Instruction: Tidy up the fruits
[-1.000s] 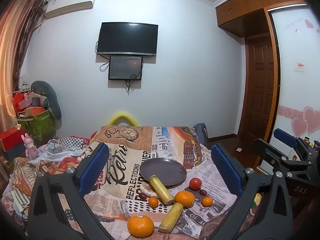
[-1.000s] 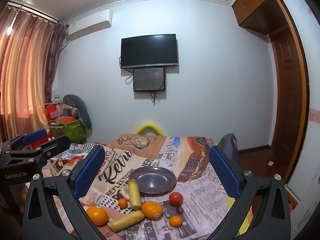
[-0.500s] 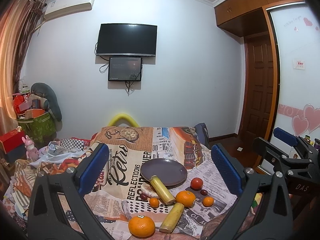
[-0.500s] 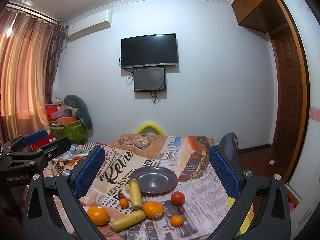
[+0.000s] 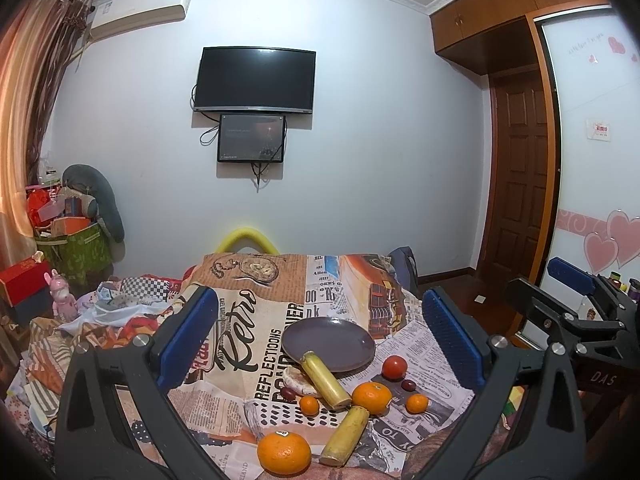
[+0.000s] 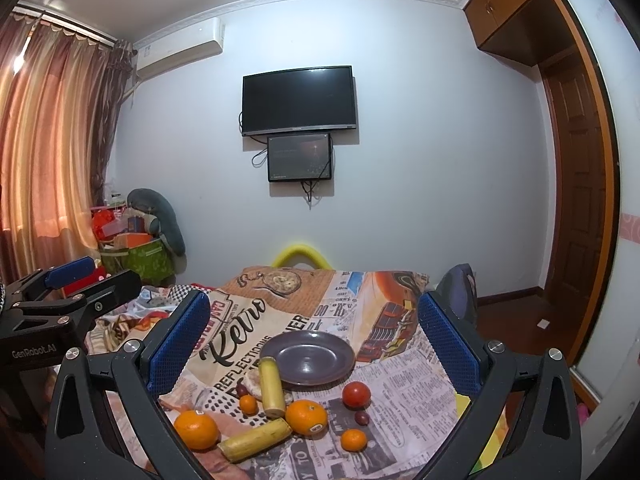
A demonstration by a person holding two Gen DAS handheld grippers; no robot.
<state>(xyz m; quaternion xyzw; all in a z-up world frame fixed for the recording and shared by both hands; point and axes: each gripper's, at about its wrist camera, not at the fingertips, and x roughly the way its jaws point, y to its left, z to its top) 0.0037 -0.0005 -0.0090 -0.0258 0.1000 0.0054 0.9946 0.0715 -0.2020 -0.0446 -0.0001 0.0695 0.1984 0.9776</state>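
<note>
While both claws hang above the near edge of the table, neither has hold of anything: the left gripper (image 5: 320,340) stands spread wide with its blue pads far apart, and the right gripper (image 6: 314,340) is spread just as wide and equally empty. Framed between the fingers of each, ahead and below, lies the fruit on a newspaper-print tablecloth (image 5: 248,312). Farthest from the claws sits an empty grey plate (image 6: 310,357). One yellow stick (image 6: 271,386) leans with its far end on the plate's near rim; a second yellow stick (image 6: 256,439) lies closer to the claws, flat on the cloth. Nearest the left gripper is a large orange (image 5: 284,453); another large orange (image 6: 306,417) rests between the two sticks' ends. A red tomato (image 6: 356,394) sits just right of the plate's near edge, with a small tangerine (image 6: 353,439) nearer the claws and another tangerine (image 6: 248,404) left of the leaning stick.
</note>
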